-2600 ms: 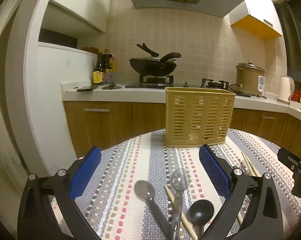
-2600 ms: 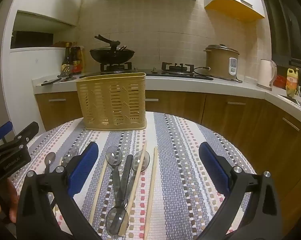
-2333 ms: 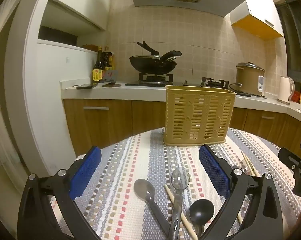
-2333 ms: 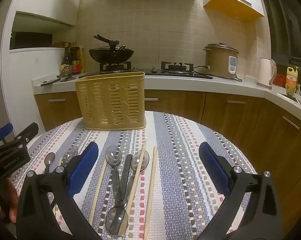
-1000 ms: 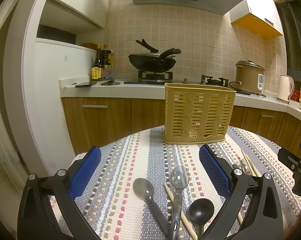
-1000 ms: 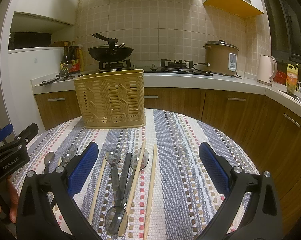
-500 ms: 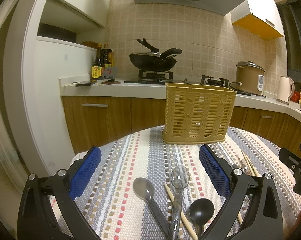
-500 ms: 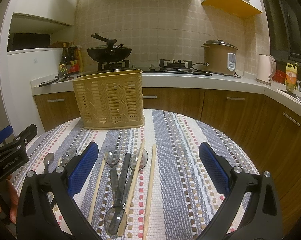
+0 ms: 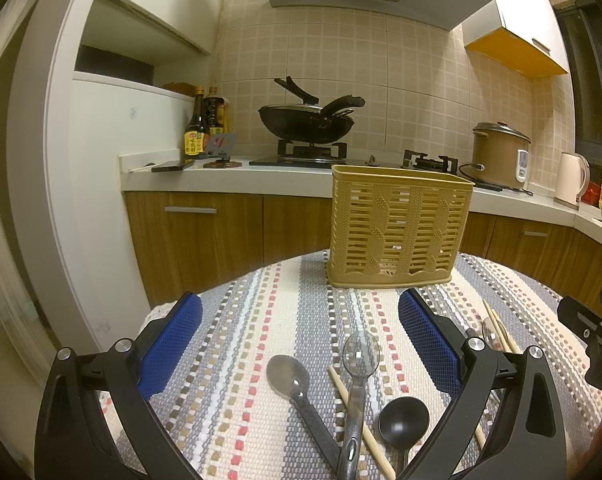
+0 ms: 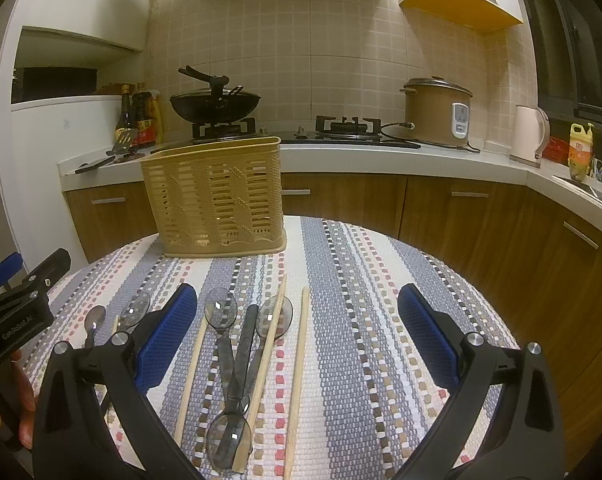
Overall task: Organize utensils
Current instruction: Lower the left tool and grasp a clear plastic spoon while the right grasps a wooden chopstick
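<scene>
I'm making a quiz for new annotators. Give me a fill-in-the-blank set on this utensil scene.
1. Both the left gripper and the right gripper are ____.
2. The yellow basket stands on the ____ tablecloth.
3. In the left wrist view, the spoon with the fully black bowl lies ____ of the clear spoon.

Missing words: open; striped; right

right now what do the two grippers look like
Both match: the left gripper and right gripper have black angular plastic arms with silver bolt heads and blue mesh-textured pads on the fingers. The left one's black body carries pale printed lettering, seen from the right wrist view.
</scene>
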`<state>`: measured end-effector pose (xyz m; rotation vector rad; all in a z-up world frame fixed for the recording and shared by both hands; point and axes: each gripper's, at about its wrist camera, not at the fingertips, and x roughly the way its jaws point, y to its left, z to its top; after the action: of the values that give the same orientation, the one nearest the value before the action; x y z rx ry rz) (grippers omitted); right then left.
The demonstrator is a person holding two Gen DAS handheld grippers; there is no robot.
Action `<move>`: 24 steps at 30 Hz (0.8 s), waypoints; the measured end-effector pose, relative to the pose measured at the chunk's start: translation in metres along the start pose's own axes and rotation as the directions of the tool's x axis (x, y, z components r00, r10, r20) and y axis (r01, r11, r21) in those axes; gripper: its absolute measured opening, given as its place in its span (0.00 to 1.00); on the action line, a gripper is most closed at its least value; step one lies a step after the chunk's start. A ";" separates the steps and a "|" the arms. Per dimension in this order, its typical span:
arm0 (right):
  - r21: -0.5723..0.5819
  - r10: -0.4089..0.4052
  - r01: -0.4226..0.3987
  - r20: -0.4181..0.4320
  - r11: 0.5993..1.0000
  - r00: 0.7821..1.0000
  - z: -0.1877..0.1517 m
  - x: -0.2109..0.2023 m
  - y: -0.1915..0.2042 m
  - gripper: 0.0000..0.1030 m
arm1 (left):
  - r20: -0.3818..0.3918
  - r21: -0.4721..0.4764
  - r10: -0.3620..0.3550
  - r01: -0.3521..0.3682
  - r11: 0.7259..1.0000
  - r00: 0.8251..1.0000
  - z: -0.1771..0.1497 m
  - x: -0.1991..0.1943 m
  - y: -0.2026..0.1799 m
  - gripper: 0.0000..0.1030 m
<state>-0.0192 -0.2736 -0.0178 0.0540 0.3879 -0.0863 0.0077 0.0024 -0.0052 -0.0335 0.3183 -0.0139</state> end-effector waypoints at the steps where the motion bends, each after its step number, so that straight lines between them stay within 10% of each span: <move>1: 0.003 -0.011 0.011 -0.001 1.000 1.000 0.000 0.000 -0.001 0.93 | -0.004 -0.008 -0.003 0.003 1.000 1.000 0.000 0.000 0.001 0.93; 7: 0.000 -0.128 0.128 0.019 0.992 0.992 -0.001 -0.004 0.002 0.93 | -0.140 -0.078 -0.076 0.066 0.995 0.987 0.003 0.022 0.035 0.92; 12: -0.032 -0.070 0.069 -0.059 0.997 0.996 0.000 0.005 0.004 0.93 | -0.254 -0.114 -0.173 0.148 0.982 0.952 0.011 0.036 0.062 0.88; 24: -0.037 0.092 -0.111 -0.333 0.993 0.938 0.037 0.052 -0.014 0.87 | -0.595 -0.088 -0.372 0.402 0.911 0.713 0.013 0.098 0.014 0.59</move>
<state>0.0413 -0.2942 -0.0042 0.0332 0.7232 0.0375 0.1051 0.0154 -0.0235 -0.0477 0.9544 -0.4654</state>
